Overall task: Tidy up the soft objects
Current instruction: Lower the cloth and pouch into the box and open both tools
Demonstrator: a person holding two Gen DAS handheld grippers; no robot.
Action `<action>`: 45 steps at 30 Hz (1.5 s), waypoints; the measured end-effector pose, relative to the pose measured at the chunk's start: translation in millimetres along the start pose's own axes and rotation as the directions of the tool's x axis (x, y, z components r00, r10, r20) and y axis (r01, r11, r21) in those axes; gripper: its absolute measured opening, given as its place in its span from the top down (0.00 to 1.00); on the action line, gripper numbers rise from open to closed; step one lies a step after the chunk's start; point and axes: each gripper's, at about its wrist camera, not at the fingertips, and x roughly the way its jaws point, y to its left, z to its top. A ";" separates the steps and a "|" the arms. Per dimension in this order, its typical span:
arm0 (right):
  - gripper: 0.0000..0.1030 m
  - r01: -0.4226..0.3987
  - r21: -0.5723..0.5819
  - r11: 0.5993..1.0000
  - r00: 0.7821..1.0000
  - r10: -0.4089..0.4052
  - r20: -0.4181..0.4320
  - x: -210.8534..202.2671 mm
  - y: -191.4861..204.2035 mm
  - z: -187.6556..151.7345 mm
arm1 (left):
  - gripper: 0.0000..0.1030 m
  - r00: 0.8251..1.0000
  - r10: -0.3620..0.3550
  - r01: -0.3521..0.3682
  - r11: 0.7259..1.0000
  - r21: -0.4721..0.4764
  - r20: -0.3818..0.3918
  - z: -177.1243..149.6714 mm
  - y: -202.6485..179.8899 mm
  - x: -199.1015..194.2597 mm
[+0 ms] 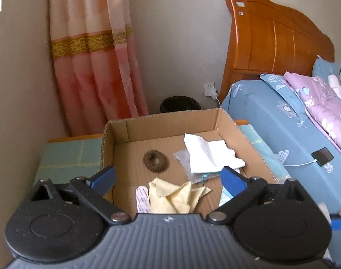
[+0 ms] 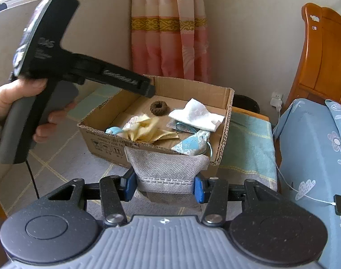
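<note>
Grey woven fabric pouch (image 2: 168,172) was pinched between the right gripper (image 2: 164,186) fingers, just short of the shallow brown cardboard box (image 2: 224,139), while the left gripper (image 1: 168,177) hung wide open and empty over it, so carrying the pouch forward and dropping it in looked like the next bit.

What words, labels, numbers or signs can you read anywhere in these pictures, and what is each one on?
No text can be read for certain.
Cardboard box: printed handling symbols and a line of print on its front wall, too small to read.
Left gripper: raised lettering along its arm and white marks on its body, blurred.
Blue bedsheet: faint lettering, unreadable.
</note>
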 end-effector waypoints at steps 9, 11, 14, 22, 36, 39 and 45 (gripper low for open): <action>0.48 -0.015 0.000 1.000 1.000 0.015 0.000 16.8 -5.5 30.1 | 0.02 0.991 0.133 -0.133 0.990 0.049 0.012 -31.1 12.7 -49.7; 0.47 -0.021 0.004 1.000 1.000 0.021 -0.013 27.2 -7.4 42.4 | 0.01 0.984 0.176 -0.177 0.983 0.057 0.027 -41.7 14.0 -63.2; 0.47 -0.047 0.039 0.998 0.998 0.049 -0.049 49.0 -8.8 64.2 | 0.01 0.977 0.205 -0.208 0.977 0.053 0.053 -52.5 16.4 -80.6; 0.47 -0.041 0.002 0.999 0.993 0.041 -0.107 113.9 14.5 116.5 | 0.01 0.971 0.231 -0.232 0.973 0.004 0.066 -67.8 24.9 -100.5; 0.39 0.002 -0.094 0.996 0.984 -0.019 -0.175 196.6 35.3 154.3 | 0.01 0.965 0.254 -0.253 0.967 -0.021 0.067 -81.9 28.2 -97.4; 0.02 0.009 -0.077 0.997 0.990 -0.020 -0.142 199.2 32.0 159.9 | 0.01 0.964 0.257 -0.255 0.966 -0.027 0.069 -82.3 29.4 -96.7; 0.00 0.008 -0.045 0.999 0.993 -0.013 -0.119 189.3 26.6 164.4 | 0.01 0.964 0.253 -0.251 0.967 -0.039 0.081 -82.3 30.7 -98.9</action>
